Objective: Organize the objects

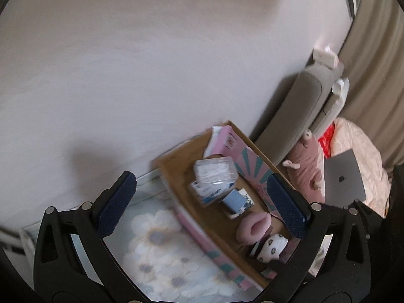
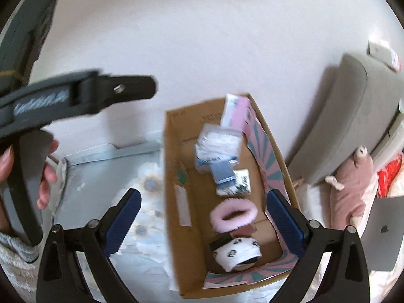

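Note:
An open cardboard box (image 2: 176,202) lies on a floral sheet, also in the left wrist view (image 1: 176,189). Inside it are a clear plastic case (image 2: 218,142), a blue card box (image 2: 222,173), a pink fluffy scrunchie (image 2: 233,216), rolled white spotted socks (image 2: 237,252) and a pink-and-white pack (image 2: 236,112). The case (image 1: 214,171), scrunchie (image 1: 253,227) and socks (image 1: 274,246) show in the left wrist view too. My left gripper (image 1: 202,202) is open and empty above the box. My right gripper (image 2: 204,217) is open and empty over the box. The left gripper's body (image 2: 75,96) shows at left.
A floral sheet (image 1: 161,252) covers the bed beside a white wall (image 1: 151,63). A grey headboard (image 2: 341,126), a pink plush toy (image 2: 351,181) and a grey laptop (image 2: 383,232) lie to the right of the box.

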Action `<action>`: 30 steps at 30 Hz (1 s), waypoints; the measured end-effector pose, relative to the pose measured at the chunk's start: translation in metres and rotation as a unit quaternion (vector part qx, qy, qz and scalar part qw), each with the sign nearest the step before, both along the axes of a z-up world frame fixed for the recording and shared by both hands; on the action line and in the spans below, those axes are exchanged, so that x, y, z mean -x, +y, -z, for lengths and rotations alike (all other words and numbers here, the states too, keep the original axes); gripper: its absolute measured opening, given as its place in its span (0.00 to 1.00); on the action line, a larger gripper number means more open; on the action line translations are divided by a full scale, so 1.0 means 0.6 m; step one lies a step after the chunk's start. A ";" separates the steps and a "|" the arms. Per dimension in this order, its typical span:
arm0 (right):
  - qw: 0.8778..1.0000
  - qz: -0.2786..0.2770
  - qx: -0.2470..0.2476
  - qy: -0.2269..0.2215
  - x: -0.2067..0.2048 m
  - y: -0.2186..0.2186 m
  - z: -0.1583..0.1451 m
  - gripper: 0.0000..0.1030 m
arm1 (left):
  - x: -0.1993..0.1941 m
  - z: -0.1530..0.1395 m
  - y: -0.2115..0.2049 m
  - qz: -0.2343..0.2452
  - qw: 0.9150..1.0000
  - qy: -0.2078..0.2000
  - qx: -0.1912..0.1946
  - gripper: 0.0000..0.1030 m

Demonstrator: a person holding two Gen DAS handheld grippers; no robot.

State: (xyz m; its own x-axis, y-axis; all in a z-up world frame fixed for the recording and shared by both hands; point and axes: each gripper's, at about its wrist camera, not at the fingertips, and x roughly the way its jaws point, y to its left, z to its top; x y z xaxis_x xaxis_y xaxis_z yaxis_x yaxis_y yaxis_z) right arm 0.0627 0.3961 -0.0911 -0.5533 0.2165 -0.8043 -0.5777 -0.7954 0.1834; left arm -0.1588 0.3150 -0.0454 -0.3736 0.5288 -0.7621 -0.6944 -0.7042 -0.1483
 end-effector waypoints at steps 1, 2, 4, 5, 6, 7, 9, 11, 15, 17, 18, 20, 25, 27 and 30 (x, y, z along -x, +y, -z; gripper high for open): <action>1.000 -0.006 -0.006 0.003 0.006 -0.008 -0.010 0.96 | -0.004 -0.009 -0.018 -0.007 1.000 0.005 -0.001 1.00; 1.000 -0.011 -0.010 0.008 0.011 -0.016 -0.018 0.96 | -0.008 -0.018 -0.037 -0.018 1.000 0.011 -0.002 1.00; 0.999 -0.022 -0.016 0.019 0.021 -0.031 -0.035 0.96 | -0.019 -0.035 -0.079 -0.040 0.999 0.022 -0.004 1.00; 0.999 -0.028 -0.017 0.024 0.026 -0.039 -0.043 0.96 | -0.024 -0.040 -0.098 -0.050 0.998 0.026 -0.005 1.00; 0.999 -0.033 -0.018 0.029 0.031 -0.047 -0.051 0.96 | -0.031 -0.046 -0.118 -0.061 0.998 0.030 -0.005 1.00; 0.998 -0.039 -0.020 0.036 0.038 -0.057 -0.058 0.96 | -0.039 -0.051 -0.145 -0.074 0.997 0.035 -0.007 1.00; 0.998 -0.047 -0.023 0.044 0.047 -0.074 -0.067 0.96 | -0.052 -0.054 -0.184 -0.094 0.995 0.043 -0.005 1.00; 0.997 -0.054 -0.029 0.049 0.056 -0.091 -0.074 0.96 | -0.064 -0.056 -0.228 -0.121 0.991 0.051 -0.001 1.00; 0.995 -0.074 -0.048 0.055 0.071 -0.131 -0.081 0.96 | -0.082 -0.047 -0.313 -0.180 0.982 0.057 -0.001 1.00; 0.994 -0.081 -0.048 0.056 0.075 -0.145 -0.077 0.96 | -0.091 -0.033 -0.348 -0.202 0.978 0.055 0.004 1.00; 0.994 -0.084 -0.049 0.057 0.077 -0.154 -0.073 0.96 | -0.098 -0.026 -0.366 -0.214 0.975 0.054 0.005 1.00; 0.993 -0.086 -0.055 0.054 0.079 -0.166 -0.065 0.96 | -0.110 -0.014 -0.392 -0.232 0.971 0.055 0.001 1.00; 0.994 -0.085 -0.061 0.039 0.078 -0.184 -0.040 0.96 | -0.131 0.014 -0.440 -0.266 0.963 0.051 -0.005 1.00; 0.994 -0.081 -0.058 0.038 0.075 -0.185 -0.037 0.96 | -0.137 0.021 -0.456 -0.270 0.961 0.051 -0.003 1.00; 0.995 -0.075 -0.057 0.041 0.071 -0.184 -0.039 0.96 | -0.144 0.024 -0.465 -0.274 0.960 0.051 -0.004 1.00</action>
